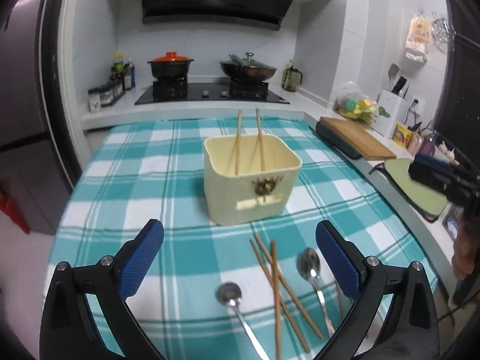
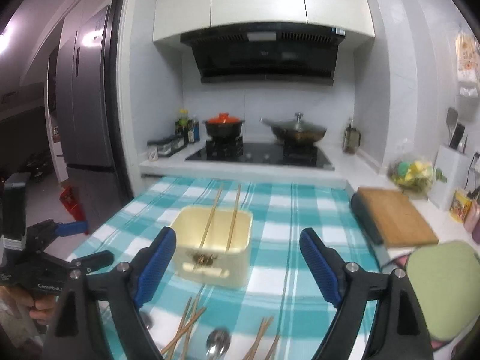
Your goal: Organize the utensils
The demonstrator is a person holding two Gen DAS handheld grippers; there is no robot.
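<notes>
Both the left gripper (image 1: 240,255) and the right gripper (image 2: 237,258) are wide open and empty, so grabbing at the crossed thin wooden chopsticks (image 1: 277,288) near the bench's front edge could knock them off or bump the pale yellow square plastic box (image 1: 250,177).

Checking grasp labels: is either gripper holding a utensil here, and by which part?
Nothing is held. The left gripper and right gripper are both open and empty; the chopsticks and spoons lie on the cloth.

left tool (image 1: 239,258) jaws wide apart, right tool (image 2: 237,265) jaws wide apart, both empty, held level
</notes>
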